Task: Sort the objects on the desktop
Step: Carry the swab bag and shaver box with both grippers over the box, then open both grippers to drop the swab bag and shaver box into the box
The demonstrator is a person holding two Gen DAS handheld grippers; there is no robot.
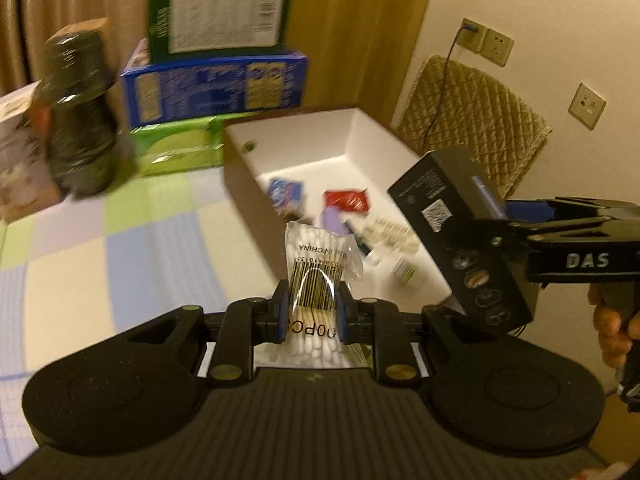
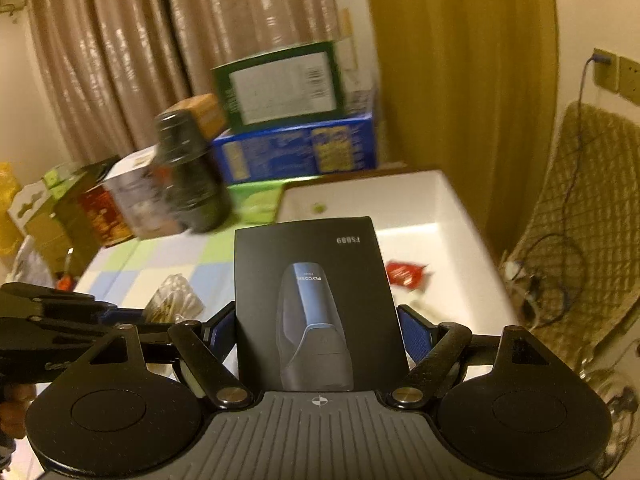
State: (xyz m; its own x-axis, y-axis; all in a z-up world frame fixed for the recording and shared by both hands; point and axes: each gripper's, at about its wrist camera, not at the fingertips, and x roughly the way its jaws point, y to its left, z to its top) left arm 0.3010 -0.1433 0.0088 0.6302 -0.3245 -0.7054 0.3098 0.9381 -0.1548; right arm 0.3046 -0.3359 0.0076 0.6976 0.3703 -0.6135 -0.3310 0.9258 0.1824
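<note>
"FS889" is printed on the black shaver box (image 2: 316,304); "DAS" on the right gripper (image 1: 486,216); "IN CHINA" on the cotton swab bag (image 1: 318,268).

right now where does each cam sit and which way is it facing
Left wrist: on the left gripper, angled down past its bag of cotton swabs toward the white bin; the right gripper and a hand show.
Right wrist: on the right gripper, angled down over its black shaver box at the bin.
Shared: bin, stacked boxes, dark jar.
</note>
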